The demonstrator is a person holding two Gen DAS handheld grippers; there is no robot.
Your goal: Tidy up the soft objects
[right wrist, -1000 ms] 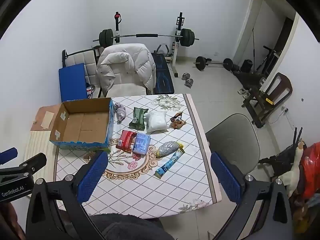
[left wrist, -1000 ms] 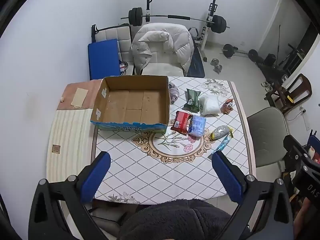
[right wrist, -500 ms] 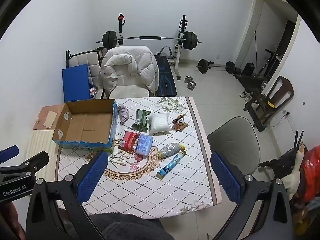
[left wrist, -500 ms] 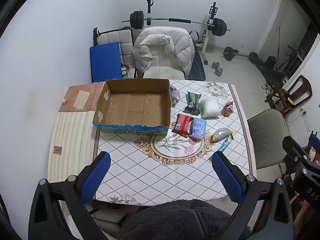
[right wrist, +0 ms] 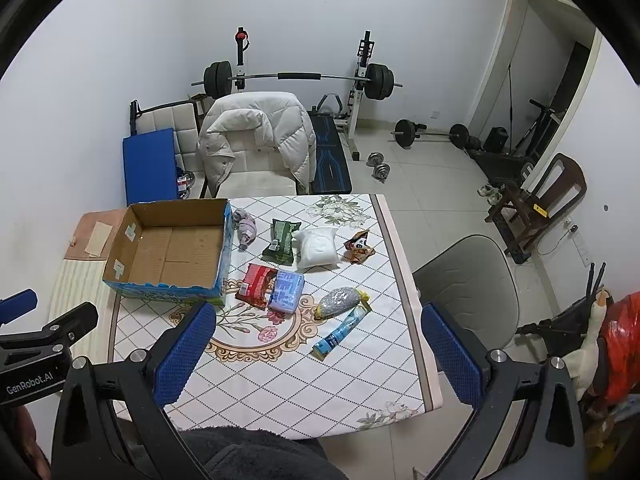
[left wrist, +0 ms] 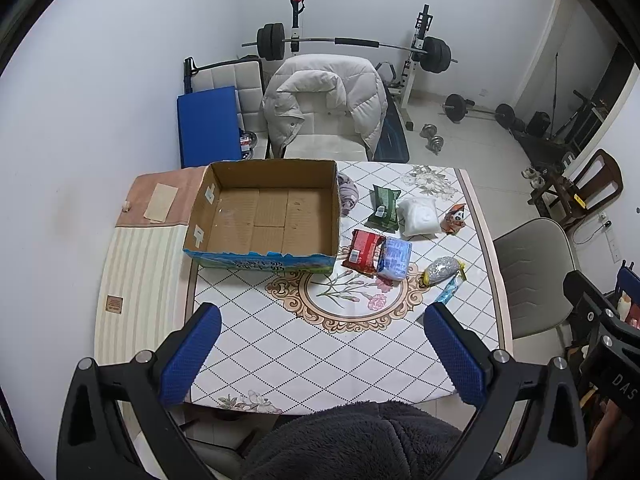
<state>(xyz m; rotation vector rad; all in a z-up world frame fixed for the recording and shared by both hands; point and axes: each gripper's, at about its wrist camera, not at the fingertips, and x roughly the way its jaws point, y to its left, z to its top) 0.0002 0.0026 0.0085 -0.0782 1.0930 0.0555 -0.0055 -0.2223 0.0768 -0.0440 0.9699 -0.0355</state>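
Left wrist view showed the left gripper (left wrist: 322, 350) held high over the near edge of the table (left wrist: 280, 360), jaws spread wide and holding nothing; the right gripper (right wrist: 318, 350) hung likewise, agape and empty. The soft things lay in a loose cluster right of the box (left wrist: 264, 216), which sat empty on the table's left side: a grey cloth (left wrist: 347, 196) touching the box wall, a green pack (left wrist: 383, 206), a white pouch (left wrist: 418, 216), a red pack (left wrist: 362, 247) overlapping a blue pack (left wrist: 395, 258), a mesh bag (left wrist: 440, 270) and a tube (left wrist: 450, 290). All looked light and yielding, likely to sag or slip, so a pinch across the middle of each seemed best. The table wore a patterned cloth that might drag. Around it stood a chair (right wrist: 468, 280), a jacket (right wrist: 256, 132) and a barbell rack (right wrist: 296, 78).
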